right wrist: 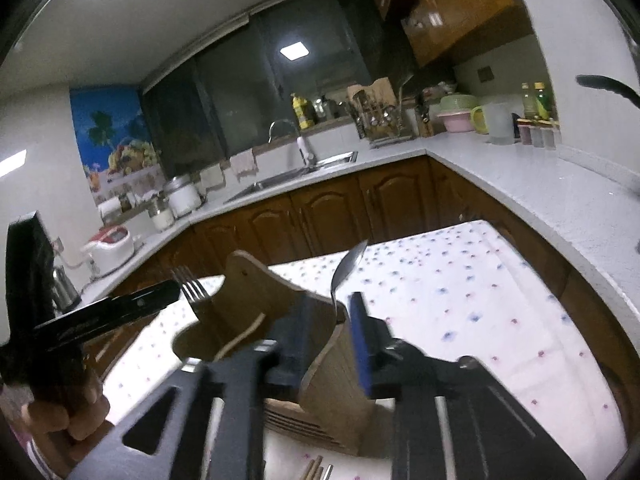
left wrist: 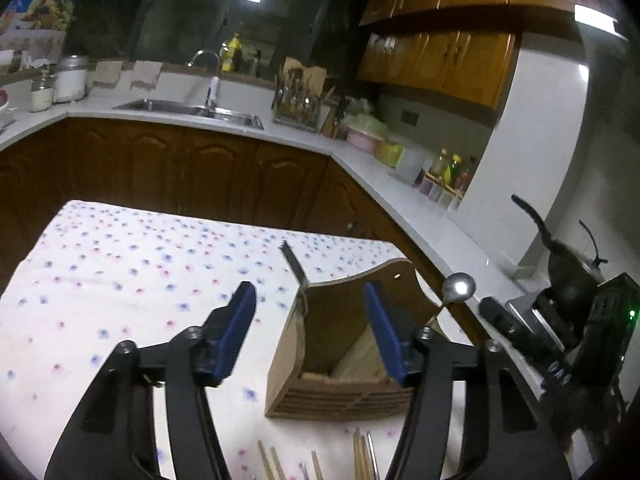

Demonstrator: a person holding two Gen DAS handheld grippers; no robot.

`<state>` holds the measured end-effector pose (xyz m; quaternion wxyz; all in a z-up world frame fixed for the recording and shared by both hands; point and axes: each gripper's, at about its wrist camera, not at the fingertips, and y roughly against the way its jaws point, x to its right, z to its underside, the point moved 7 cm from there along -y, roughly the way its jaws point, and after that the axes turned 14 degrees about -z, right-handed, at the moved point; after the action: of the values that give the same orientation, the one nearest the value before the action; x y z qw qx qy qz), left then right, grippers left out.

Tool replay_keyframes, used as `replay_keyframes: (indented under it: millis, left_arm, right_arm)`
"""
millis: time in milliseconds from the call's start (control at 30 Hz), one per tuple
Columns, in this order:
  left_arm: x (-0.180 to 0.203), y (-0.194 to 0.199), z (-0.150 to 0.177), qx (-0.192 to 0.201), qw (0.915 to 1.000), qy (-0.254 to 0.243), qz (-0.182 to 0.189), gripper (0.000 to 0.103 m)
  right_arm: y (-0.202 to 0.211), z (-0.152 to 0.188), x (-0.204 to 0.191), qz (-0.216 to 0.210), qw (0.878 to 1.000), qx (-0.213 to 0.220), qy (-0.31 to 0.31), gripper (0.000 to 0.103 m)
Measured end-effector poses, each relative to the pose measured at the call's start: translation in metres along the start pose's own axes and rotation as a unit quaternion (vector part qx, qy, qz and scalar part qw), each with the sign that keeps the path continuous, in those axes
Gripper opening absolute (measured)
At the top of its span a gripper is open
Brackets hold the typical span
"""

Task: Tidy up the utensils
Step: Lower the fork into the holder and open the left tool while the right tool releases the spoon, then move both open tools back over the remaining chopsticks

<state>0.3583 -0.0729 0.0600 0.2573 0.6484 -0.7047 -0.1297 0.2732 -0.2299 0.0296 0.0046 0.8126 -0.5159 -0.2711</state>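
A wooden utensil holder (left wrist: 340,356) stands on the floral tablecloth (left wrist: 120,280). A fork (left wrist: 294,262) leans out of its left side and a spoon (left wrist: 458,288) out of its right side. My left gripper (left wrist: 310,316) is open and empty, hovering just before the holder. Chopsticks (left wrist: 360,456) lie on the cloth below it. In the right wrist view my right gripper (right wrist: 328,336) is open, its fingers either side of the holder's (right wrist: 256,300) right wall, right by the spoon (right wrist: 348,264). The fork (right wrist: 194,290) stands at left.
The right gripper's body (left wrist: 560,332) is at the right edge of the left wrist view; the left gripper and hand (right wrist: 68,332) show at left in the right wrist view. A white counter (left wrist: 400,184) with a sink (left wrist: 192,110), a rack and jars runs behind.
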Motion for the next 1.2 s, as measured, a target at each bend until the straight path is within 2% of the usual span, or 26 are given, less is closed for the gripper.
replay_keyframes:
  millis: [67, 133, 167, 200, 233, 367, 600, 900, 1200]
  left_arm:
    - [-0.011, 0.014, 0.004, 0.004, 0.9999, 0.009, -0.008, 0.072]
    - [-0.024, 0.029, 0.013, 0.004, 0.9996, 0.023, -0.017, 0.080]
    - [-0.030, 0.035, 0.017, 0.004, 0.9993, 0.031, -0.020, 0.083]
    - [-0.038, 0.043, 0.025, 0.001, 0.9988, 0.042, -0.024, 0.084]
    - [-0.043, 0.049, 0.033, -0.002, 0.9985, 0.047, -0.026, 0.087]
    - [-0.062, 0.069, 0.072, -0.022, 0.9969, 0.059, -0.047, 0.088]
    - [-0.077, 0.094, 0.120, -0.048, 0.9944, 0.063, -0.070, 0.088]
    - [-0.082, 0.108, 0.151, -0.066, 0.9932, 0.052, -0.081, 0.088]
    - [-0.083, 0.108, 0.160, -0.077, 0.9923, 0.041, -0.088, 0.088]
  right_arm:
    - [0.013, -0.005, 0.000, -0.004, 1.000, 0.015, -0.012, 0.052]
    - [0.028, -0.008, -0.003, -0.010, 0.999, 0.032, -0.021, 0.074]
    - [0.038, -0.006, -0.006, -0.014, 0.999, 0.043, -0.024, 0.081]
    - [0.043, -0.007, -0.008, -0.015, 0.998, 0.048, -0.025, 0.096]
    - [0.051, -0.005, -0.011, -0.017, 0.998, 0.055, -0.026, 0.102]
    - [0.078, 0.012, -0.024, -0.020, 0.998, 0.061, -0.029, 0.102]
    - [0.104, 0.057, -0.036, -0.010, 0.999, 0.028, -0.039, 0.102]
    - [0.120, 0.096, -0.046, 0.000, 0.999, -0.006, -0.039, 0.102]
    - [0.118, 0.115, -0.054, 0.005, 0.999, -0.027, -0.039, 0.102]
